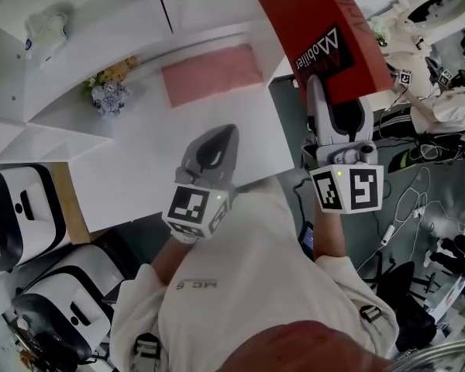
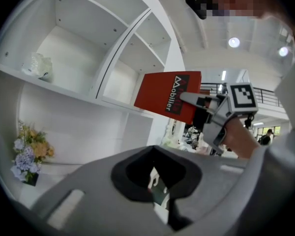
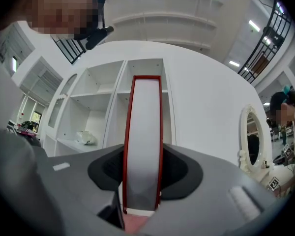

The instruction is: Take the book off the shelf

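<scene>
A red book with white lettering is clamped upright between the jaws of my right gripper, out in the air to the right of the white shelf unit. In the right gripper view the book's white page edge fills the gap between the jaws, with the shelf unit behind it. The left gripper view shows the book held by the right gripper in front of the shelves. My left gripper hovers over the white counter, jaws together and empty.
A pink cloth lies on the white counter. A flower bunch and a white crumpled object sit in the shelves. White cases stand at left. A round mirror, cables and another person are at right.
</scene>
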Demonstrator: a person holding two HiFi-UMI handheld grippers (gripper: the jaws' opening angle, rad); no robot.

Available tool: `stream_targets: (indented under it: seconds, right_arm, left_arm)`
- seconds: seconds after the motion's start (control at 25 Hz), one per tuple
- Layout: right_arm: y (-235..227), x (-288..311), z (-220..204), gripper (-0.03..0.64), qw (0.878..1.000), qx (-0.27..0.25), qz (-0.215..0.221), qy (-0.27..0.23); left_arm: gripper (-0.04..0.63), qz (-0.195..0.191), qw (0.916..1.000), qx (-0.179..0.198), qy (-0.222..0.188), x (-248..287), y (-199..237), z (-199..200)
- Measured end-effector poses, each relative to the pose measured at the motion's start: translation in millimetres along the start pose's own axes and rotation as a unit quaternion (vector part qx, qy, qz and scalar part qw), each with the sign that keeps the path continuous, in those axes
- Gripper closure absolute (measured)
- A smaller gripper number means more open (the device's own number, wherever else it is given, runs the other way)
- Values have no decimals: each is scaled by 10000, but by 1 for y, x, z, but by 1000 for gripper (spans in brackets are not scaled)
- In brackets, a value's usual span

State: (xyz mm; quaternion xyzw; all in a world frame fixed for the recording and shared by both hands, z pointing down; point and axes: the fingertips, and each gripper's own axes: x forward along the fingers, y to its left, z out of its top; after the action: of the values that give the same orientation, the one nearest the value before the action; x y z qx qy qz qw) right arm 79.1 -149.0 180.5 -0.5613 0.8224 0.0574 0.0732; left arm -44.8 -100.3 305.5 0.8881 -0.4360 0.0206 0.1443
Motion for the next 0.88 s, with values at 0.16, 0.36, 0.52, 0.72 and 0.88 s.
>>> stream_targets:
  seconds: [0.16, 0.36, 0.52, 0.72, 0.88]
  right_arm:
    - [5, -23, 2, 449, 10000, -3, 49, -63]
    - [4, -46, 1, 451, 9999, -21, 63, -139]
    - [0, -72, -9, 451, 10000, -43, -27, -66]
    - [-8, -100, -56, 451, 9989, 178, -153, 400]
    - [-6, -105, -92, 451, 9957, 297, -214, 850]
  left_arm:
    - [594, -91, 9999, 50, 9, -2, -6, -1]
    - [594, -160, 9998, 76, 48, 2, -12, -5]
    - [594, -120, 9999, 62, 88, 4, -13, -14]
    - [594, -40, 9998, -7, 190, 8, -5, -37]
    - [594, 9, 9994, 36, 338, 6, 1, -50]
